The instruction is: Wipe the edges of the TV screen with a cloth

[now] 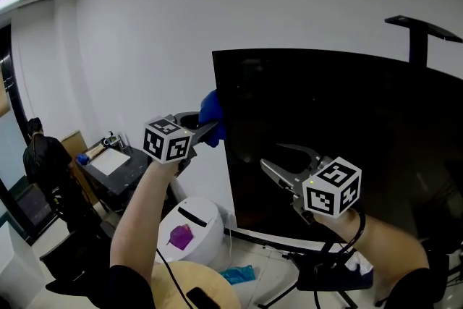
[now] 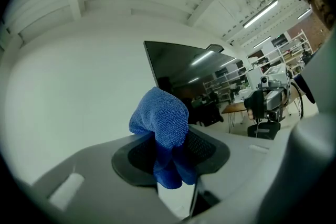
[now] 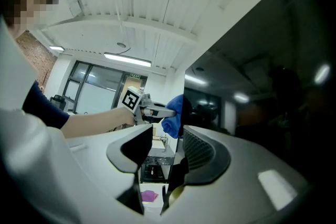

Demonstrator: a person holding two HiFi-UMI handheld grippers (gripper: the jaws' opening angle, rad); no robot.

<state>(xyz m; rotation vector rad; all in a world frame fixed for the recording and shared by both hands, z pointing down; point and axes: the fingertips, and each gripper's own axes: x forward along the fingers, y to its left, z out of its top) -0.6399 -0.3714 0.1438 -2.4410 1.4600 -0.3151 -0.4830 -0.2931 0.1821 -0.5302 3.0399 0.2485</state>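
Observation:
A big dark TV screen (image 1: 340, 134) stands in front of a white wall. My left gripper (image 1: 208, 129) is shut on a bunched blue cloth (image 1: 210, 112), and the cloth sits at the screen's left edge, high up near the top corner. In the left gripper view the cloth (image 2: 160, 118) bulges out from between the jaws of the left gripper (image 2: 170, 157), with the TV (image 2: 184, 60) just behind it. My right gripper (image 1: 278, 164) hangs lower, in front of the dark screen, with its jaws apart. The right gripper view shows this gripper (image 3: 163, 149) holding nothing, the cloth (image 3: 174, 110) beyond it.
A white round bin (image 1: 189, 228) with a purple object on it stands below the left arm. A black cart (image 1: 116, 166) and a seated person (image 1: 43, 155) are at the far left. A blue item (image 1: 239, 273) lies on the floor near the TV stand's legs (image 1: 289, 286).

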